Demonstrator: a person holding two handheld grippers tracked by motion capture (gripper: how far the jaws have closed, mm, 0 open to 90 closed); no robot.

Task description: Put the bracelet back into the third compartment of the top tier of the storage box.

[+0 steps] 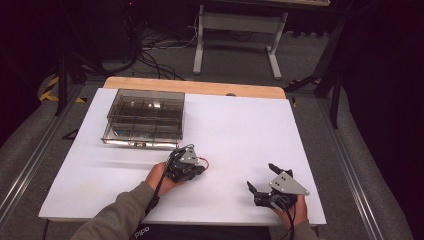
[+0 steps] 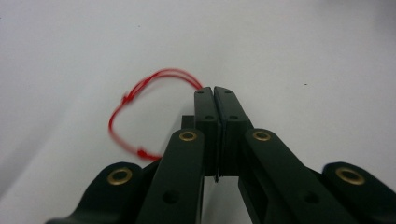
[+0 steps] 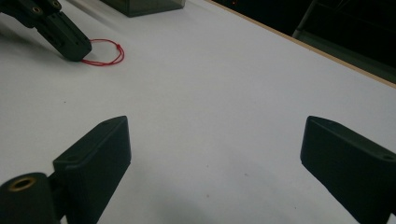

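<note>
pinching red string loop point(image 2: 140, 100), left tool point(image 2: 213, 91) tip

A smoky compartment box point(image 1: 144, 118) sits on the white table point(image 1: 240, 130).

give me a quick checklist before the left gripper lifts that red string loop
1. Left gripper shut on the red string loop: ok, the jaws meet at the tips with the string running in between them.
2. Loop free of snags: ok, it lies flat on the white table with nothing on it.
3. Right gripper out of the way: ok, it is open and holds nothing, off to the side.
4. Compartment box within view and unobstructed: ok, it sits at the far left of the table.
5. Box lid open: cannot tell from the high view.
6. Grip firm enough to hold the thin string: cannot tell.
</note>
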